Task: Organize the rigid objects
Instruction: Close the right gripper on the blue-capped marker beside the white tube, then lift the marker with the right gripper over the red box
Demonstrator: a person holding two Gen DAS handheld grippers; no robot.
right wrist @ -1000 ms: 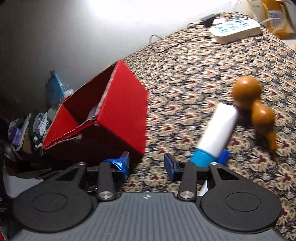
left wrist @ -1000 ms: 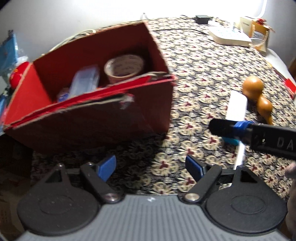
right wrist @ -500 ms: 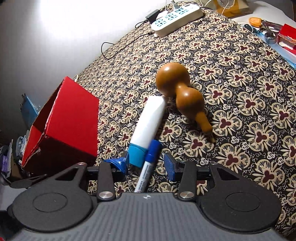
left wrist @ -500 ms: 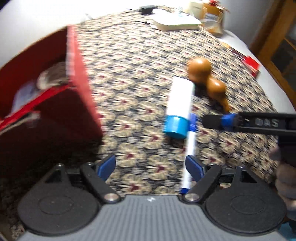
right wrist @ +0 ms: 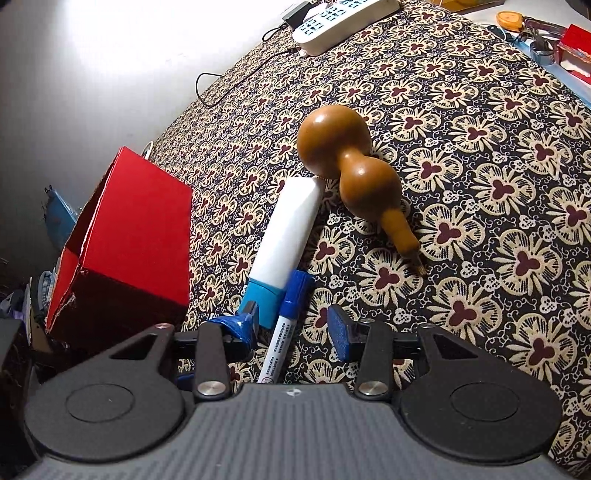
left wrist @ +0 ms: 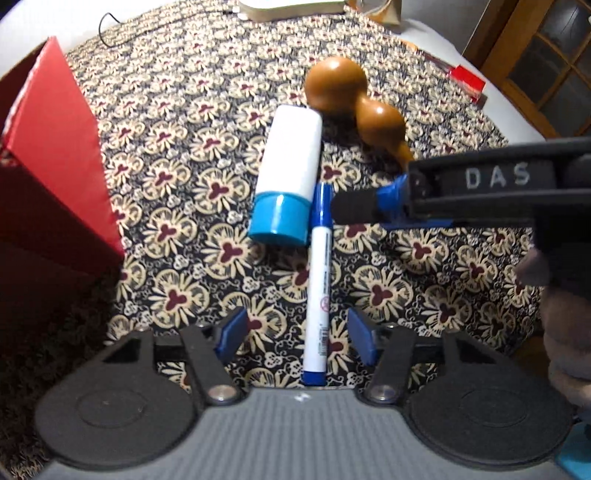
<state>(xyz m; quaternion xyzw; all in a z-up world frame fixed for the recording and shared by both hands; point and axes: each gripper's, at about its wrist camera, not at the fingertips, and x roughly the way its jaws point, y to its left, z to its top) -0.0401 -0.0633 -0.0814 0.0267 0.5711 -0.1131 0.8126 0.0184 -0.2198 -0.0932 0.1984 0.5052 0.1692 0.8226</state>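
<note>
A white marker with a blue cap (left wrist: 317, 280) lies on the patterned cloth, between the blue pads of my left gripper (left wrist: 297, 338). Its jaws are closing, and the pads stand clear of the marker on both sides. Beside the marker's cap lies a white tube with a blue cap (left wrist: 291, 173), and behind that a brown gourd (left wrist: 354, 99). The marker (right wrist: 286, 325) also runs between the jaws of my right gripper (right wrist: 291, 330), which is open; its fingertips (left wrist: 354, 210) reach in by the cap. The tube (right wrist: 284, 236) and gourd (right wrist: 354, 166) lie ahead of it.
A red cardboard box (left wrist: 48, 147) (right wrist: 129, 240) stands at the left. A white power strip (right wrist: 343, 18) with a black cable (right wrist: 229, 85) sits at the far edge. Small items and a red packet (right wrist: 574, 48) lie far right. A hand (left wrist: 569, 332) holds the right gripper.
The left view has swung away from the red box and down over the marker, and its jaws have narrowed. The right gripper has moved over the marker's cap end.
</note>
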